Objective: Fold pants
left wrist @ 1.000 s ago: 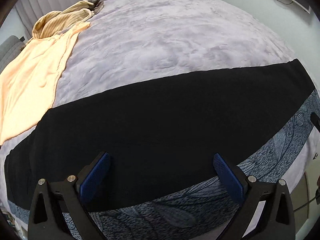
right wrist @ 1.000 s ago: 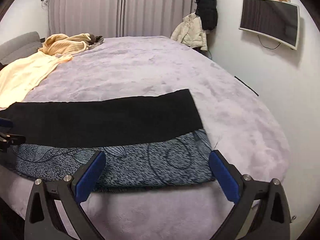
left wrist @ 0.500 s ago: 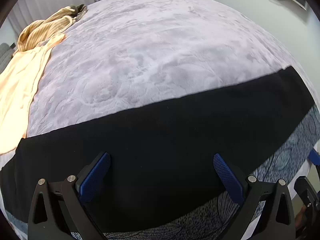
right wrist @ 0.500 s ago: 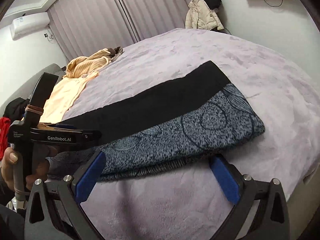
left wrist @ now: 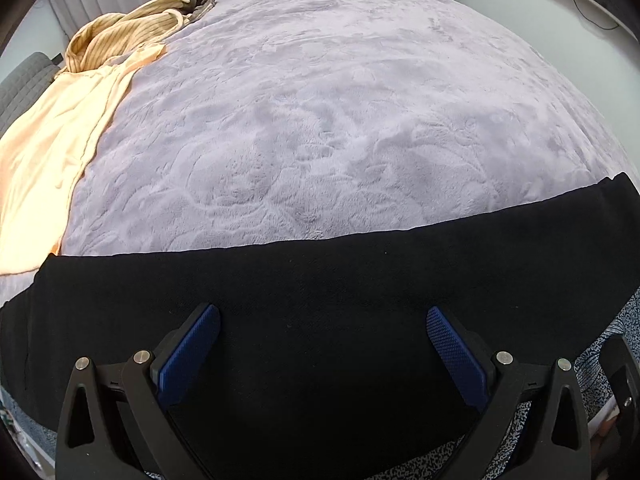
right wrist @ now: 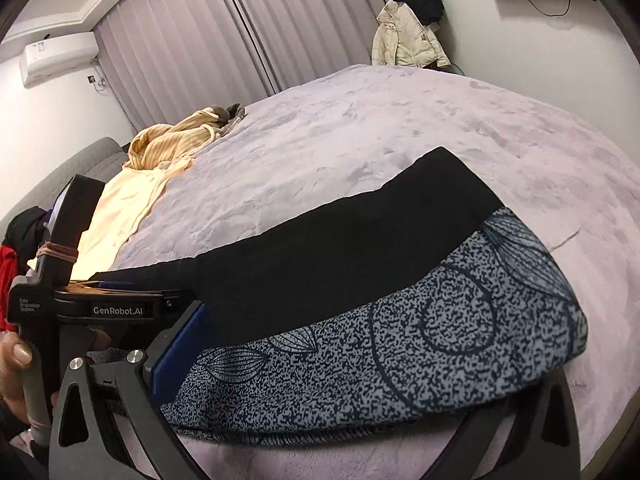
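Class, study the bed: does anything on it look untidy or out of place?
Yes. A striped yellow garment lies crumpled in a heap at the far left of the bed, over a loosely spread peach cloth. The pants lie flat near the front edge.

Beyond the pants [left wrist: 320, 320] the lilac bedspread [left wrist: 340, 120] lies open toward the far edge — passage unobstructed there. Far-left corner blocked by a heap of yellow garments [left wrist: 80, 92]. At the near edge, the left gripper [right wrist: 100, 308] sits just beside the right gripper [right wrist: 360, 400] — room tight.
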A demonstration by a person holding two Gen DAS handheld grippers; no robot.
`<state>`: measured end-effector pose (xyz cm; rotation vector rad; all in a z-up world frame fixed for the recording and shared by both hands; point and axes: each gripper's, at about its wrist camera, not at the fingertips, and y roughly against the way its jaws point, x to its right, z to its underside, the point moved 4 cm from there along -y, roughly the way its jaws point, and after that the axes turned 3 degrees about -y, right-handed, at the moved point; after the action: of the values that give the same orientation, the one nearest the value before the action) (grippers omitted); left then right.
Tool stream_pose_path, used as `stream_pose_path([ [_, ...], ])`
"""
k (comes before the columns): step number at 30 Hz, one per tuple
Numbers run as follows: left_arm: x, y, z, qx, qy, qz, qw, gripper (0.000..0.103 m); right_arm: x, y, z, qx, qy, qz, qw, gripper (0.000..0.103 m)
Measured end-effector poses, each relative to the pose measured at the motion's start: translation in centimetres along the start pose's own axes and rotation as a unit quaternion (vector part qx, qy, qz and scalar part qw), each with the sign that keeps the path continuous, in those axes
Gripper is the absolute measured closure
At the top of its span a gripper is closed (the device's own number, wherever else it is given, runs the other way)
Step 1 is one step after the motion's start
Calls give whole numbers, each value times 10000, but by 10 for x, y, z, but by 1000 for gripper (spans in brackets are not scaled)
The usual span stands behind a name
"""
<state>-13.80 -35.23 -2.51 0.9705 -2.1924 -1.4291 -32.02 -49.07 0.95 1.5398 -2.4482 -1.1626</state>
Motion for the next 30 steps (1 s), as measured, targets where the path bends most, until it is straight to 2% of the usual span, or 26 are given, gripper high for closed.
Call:
stream_pose_path([
  [7,2,-12,-5,-7,100,32,9999,0,3,-25,-17,-274,142,201,9993,0],
  [13,8,-10,4,360,119,-103,9992,0,10,-39,-22,-760,-163,300,9965,0],
  [16,5,-12,2,438,109,-72,9990,0,3,-42,-23,-907,173,443,9947,1],
  [17,5,-12,3,478,101,-70,9988,0,1,-40,-23,-929,214,504,9942,16],
  [18,4,-11,3,530,87,-81,9985,0,-2,-35,-25,-899,220,508,9944,54],
  [19,4,-11,5,587,72,-88,9982,0,-6,-29,-26,-864,195,476,9949,67],
  [21,5,-9,7,664,50,-88,9977,0,-12,-20,-25,-814,196,341,9959,82],
  [24,1,3,5,594,3,57,9982,0,-16,-16,-24,-809,195,454,9955,84],
  [26,-8,19,7,487,229,331,9980,0,-30,-5,-28,-593,410,559,9958,84],
  [27,-15,29,8,583,365,366,9970,0,-39,1,-29,-450,601,639,9951,84],
  [28,-20,34,10,658,431,248,9966,0,-49,7,-30,-328,796,723,9937,84],
  [30,-29,26,16,515,446,-388,9969,0,-66,14,-32,-158,1054,843,9907,84],
])
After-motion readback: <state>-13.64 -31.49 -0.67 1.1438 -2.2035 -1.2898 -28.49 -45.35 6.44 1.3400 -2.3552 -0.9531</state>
